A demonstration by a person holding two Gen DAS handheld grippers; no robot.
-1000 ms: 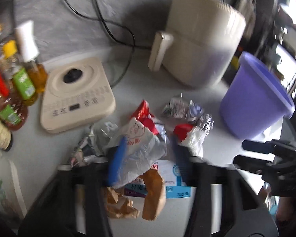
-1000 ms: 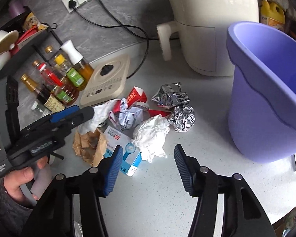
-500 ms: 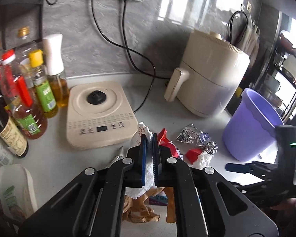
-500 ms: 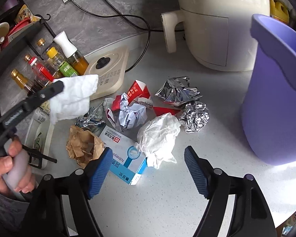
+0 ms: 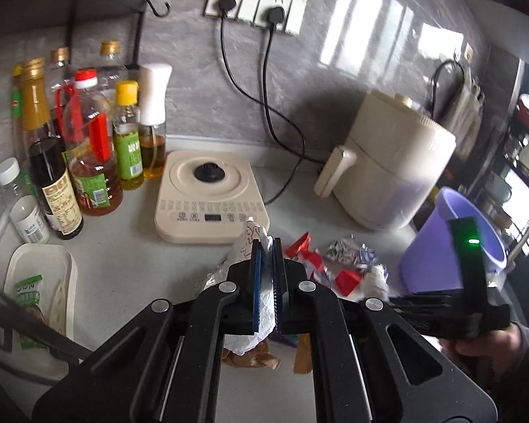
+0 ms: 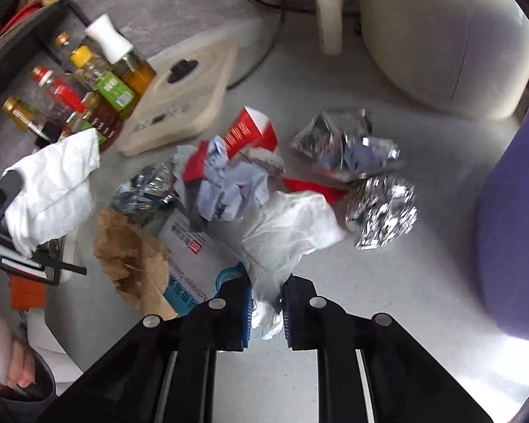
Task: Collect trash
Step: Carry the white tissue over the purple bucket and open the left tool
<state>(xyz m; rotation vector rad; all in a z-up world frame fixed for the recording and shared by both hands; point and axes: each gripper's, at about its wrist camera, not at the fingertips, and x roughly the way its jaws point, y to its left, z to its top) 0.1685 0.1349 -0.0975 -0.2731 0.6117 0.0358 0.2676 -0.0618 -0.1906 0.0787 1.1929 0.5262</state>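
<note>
While both tongs [image 5: 267, 246] [image 6: 267, 312] clench white wrappers [image 5: 264, 303] [image 6: 289, 232], bare counter [image 6: 388, 282] beside purple bin [image 6: 515, 211].

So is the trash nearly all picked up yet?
Not yet. The purple plastic bin shows no trash inside. The left gripper holds a white crumpled wrapper; the right gripper is closing on a white paper wad. Foil balls, brown paper and a blue-white box remain.
</note>
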